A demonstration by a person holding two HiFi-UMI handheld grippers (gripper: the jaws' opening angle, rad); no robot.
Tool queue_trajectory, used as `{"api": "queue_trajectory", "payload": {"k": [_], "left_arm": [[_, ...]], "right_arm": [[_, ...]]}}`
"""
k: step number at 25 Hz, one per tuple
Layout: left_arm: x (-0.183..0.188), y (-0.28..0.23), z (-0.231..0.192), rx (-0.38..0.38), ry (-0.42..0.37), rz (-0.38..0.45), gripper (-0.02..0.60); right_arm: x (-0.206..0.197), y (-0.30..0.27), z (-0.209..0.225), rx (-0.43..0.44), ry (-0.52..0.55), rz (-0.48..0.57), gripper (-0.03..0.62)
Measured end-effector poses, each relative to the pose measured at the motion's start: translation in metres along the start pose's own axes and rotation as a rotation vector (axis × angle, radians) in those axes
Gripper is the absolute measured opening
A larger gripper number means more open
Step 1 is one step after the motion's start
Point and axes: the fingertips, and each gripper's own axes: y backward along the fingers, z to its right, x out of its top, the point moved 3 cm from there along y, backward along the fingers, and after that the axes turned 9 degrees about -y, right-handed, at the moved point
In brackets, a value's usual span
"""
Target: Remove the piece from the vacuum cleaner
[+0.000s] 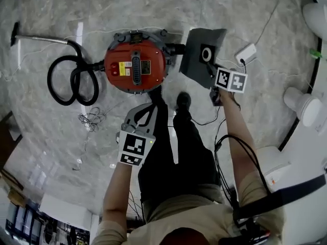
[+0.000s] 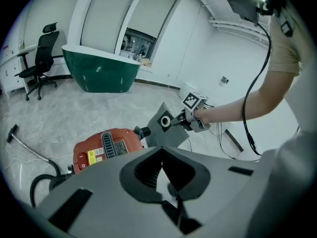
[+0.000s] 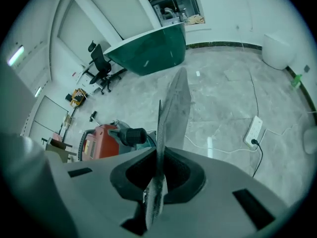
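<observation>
At the far left of the head view a thin wand (image 1: 41,39) lies on the grey marble floor (image 1: 230,14). A black hose (image 1: 94,86) runs from it, makes a loop and goes into the side of the vacuum cleaner (image 1: 135,65). The vacuum cleaner is round and red, with a dark base, and it stands upright on the floor in front of the person's feet.

Below it in this view is the left gripper (image 1: 152,106). It points down toward the near edge of the vacuum cleaner but is apart from it. In the left gripper view its two jaws stand together and there is nothing between them.

To the right of the vacuum cleaner is the piece (image 1: 196,60), a flat grey sheet with a white ring around a dark hole. It is up in the air and tilted. Its left edge is just beside the short black nozzle (image 1: 176,48) that sticks out of the vacuum cleaner, and the ring is not on the nozzle. The right gripper (image 1: 211,75) has the piece by its lower right edge. In the right gripper view the sheet is seen edge-on, and the jaws are closed tightly on it from both sides.

Further right a white power strip (image 1: 246,53) with its cable lies on the floor.
</observation>
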Motion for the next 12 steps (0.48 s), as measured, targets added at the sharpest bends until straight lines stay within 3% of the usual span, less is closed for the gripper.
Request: {"api": "queue_trajectory", "payload": {"k": [12], "left_arm": [[0.092, 0.059, 0.051, 0.013, -0.155, 0.009, 0.003]], "right_arm": [[0.018, 0.141, 0.005, 0.102, -0.216, 0.122, 0.025]]}}
